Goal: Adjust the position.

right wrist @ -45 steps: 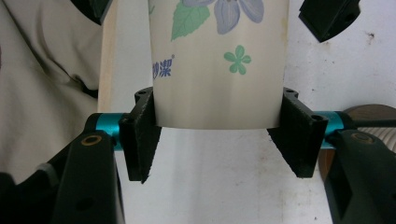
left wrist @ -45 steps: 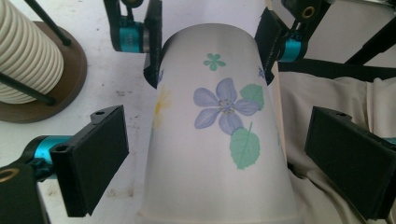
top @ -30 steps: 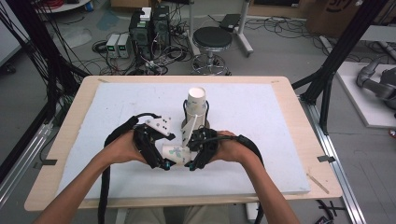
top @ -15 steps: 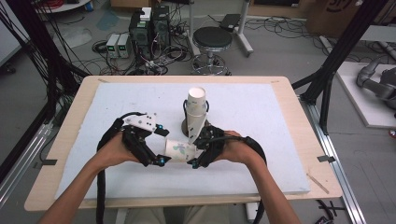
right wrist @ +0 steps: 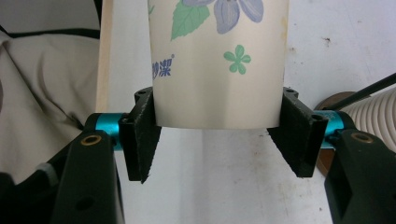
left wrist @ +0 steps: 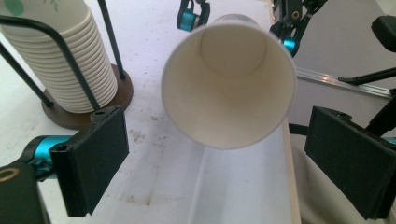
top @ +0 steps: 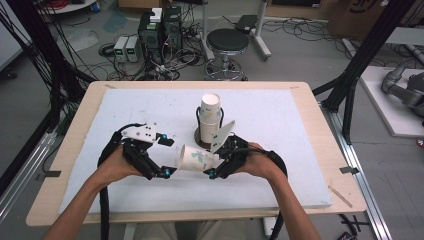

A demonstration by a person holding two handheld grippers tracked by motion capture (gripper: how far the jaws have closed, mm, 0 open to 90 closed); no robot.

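Observation:
A white paper cup with a blue flower print lies level above the mat, near the table's front. My right gripper is shut on its base end, and its pads press the cup from both sides. The cup's open mouth faces my left gripper, which is open, its jaws spread wider than the rim and short of it. In the high view the left gripper sits just left of the cup. A stack of the same cups stands upright in a black wire holder behind them.
The holder's round brown base rests on the white mat, close behind the hands. The table's wooden edge runs along the right. A stool and electronics boxes stand on the floor beyond the table.
The hands have drawn a little apart: the left gripper has slid left, away from the cup's mouth, and the right has shifted slightly right with the cup, so more of the cup shows.

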